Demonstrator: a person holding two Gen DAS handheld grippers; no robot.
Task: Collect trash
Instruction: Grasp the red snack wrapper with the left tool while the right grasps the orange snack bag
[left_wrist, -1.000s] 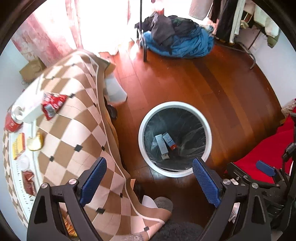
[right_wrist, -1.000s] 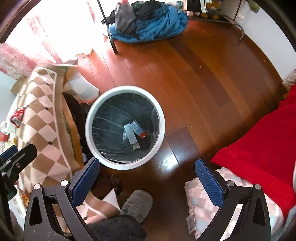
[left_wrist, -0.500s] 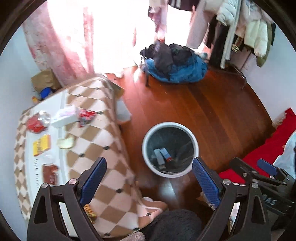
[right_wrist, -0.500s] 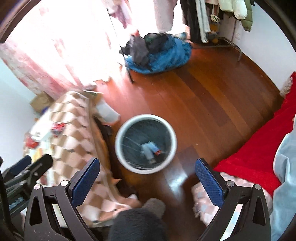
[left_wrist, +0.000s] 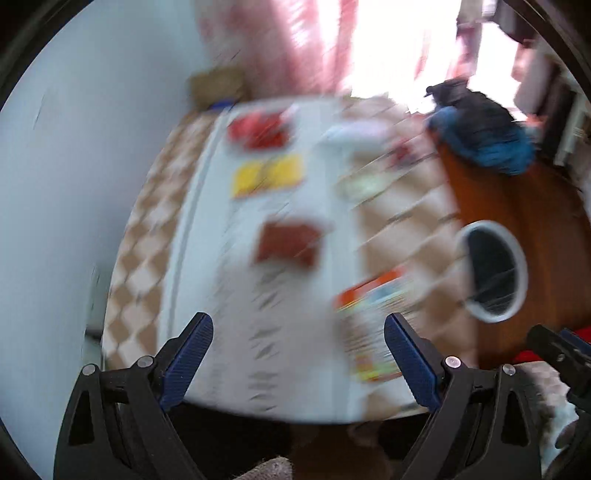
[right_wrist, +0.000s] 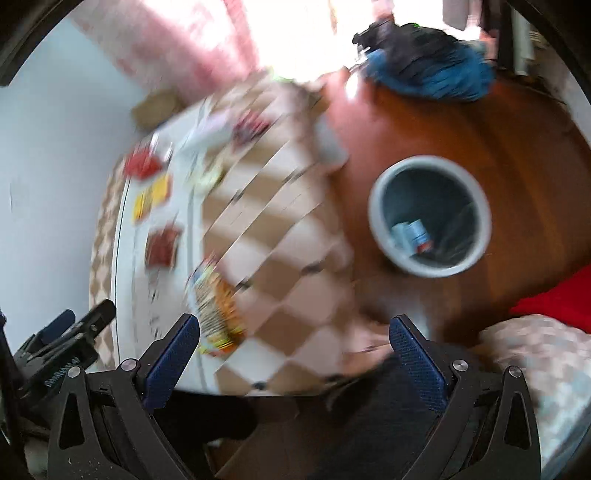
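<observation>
On the left, the tabletop (left_wrist: 221, 314) carries blurred litter: a red wrapper (left_wrist: 258, 131) farthest, a yellow packet (left_wrist: 267, 175) nearer with its long axis running left to right, then a dark red packet (left_wrist: 288, 245). Nearest lies a colourful snack bag (left_wrist: 373, 325), its long axis running near to far. Over this the left hand-held gripper (left_wrist: 297, 354) hangs with fingers wide apart and empty. Right of the checked tablecloth (right_wrist: 280, 236), a white bin (right_wrist: 430, 216) stands on the wooden floor (right_wrist: 517, 147), holding small cartons (right_wrist: 412, 232). Above the near cloth edge, the right hand-held gripper (right_wrist: 293, 350) is likewise spread and empty.
</observation>
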